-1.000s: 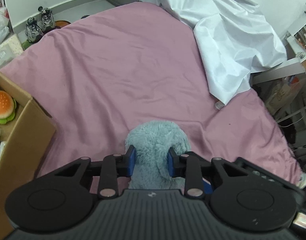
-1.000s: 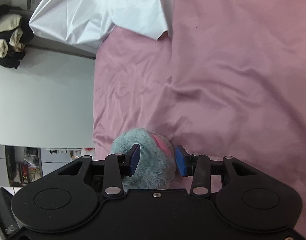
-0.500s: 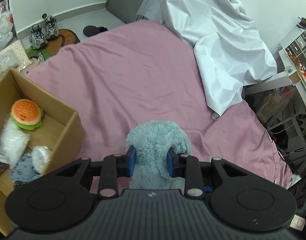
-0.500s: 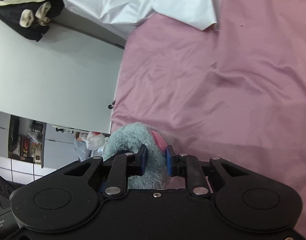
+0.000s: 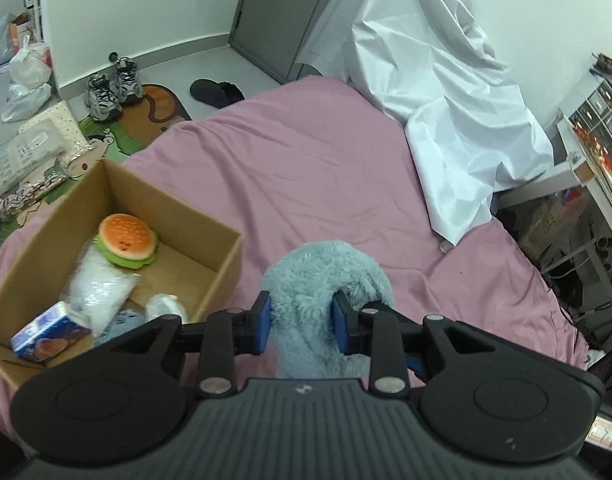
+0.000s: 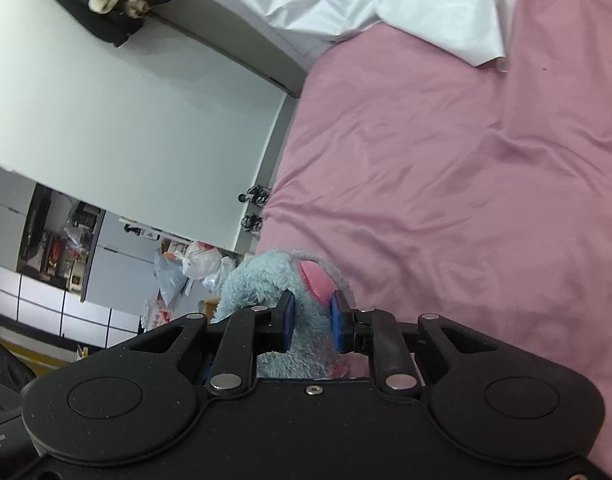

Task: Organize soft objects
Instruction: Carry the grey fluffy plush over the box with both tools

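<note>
While you lift, one plush toy point(image 5: 326, 280), two tools.
Your left tool point(image 5: 302, 328) and right tool point(image 6: 311, 322) each clamp its fur, beside one box point(image 5: 226, 264).

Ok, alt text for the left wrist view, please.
The left tool is shut on a fluffy blue-grey plush toy above a pink bedsheet. To its left an open cardboard box holds a burger toy; a white sheet is draped beyond.
</note>
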Motion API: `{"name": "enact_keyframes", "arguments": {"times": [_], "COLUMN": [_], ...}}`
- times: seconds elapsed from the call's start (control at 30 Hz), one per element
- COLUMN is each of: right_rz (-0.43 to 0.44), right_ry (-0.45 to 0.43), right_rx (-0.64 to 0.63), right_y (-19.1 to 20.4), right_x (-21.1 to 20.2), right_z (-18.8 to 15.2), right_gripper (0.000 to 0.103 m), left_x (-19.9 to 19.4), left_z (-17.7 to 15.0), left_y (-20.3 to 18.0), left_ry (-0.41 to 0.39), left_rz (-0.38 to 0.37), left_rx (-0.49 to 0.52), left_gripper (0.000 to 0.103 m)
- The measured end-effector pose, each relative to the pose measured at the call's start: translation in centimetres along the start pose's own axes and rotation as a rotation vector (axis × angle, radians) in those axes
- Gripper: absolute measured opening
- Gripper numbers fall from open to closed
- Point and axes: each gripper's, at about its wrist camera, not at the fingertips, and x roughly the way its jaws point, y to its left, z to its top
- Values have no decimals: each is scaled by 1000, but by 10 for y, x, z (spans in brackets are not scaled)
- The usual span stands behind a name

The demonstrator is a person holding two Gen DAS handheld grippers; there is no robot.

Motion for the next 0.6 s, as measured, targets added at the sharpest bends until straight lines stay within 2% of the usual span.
{"name": "enact_keyframes", "arguments": {"times": [0.47, 0.6], "right_rz": [80, 100], "right_ry": [14, 12], "right_rx": [-120, -144], "right_y": [51, 60], "right_x": [11, 17], "right_z": [-33, -41], "right_gripper": [19, 22], "left_x": [-46, -55], "left_z": [1, 3], "left_y": [56, 75], "left_ry": [-67, -71], "left_rz": [-20, -33], "left_rx": [-87, -116], "left_gripper": [27, 26]}}
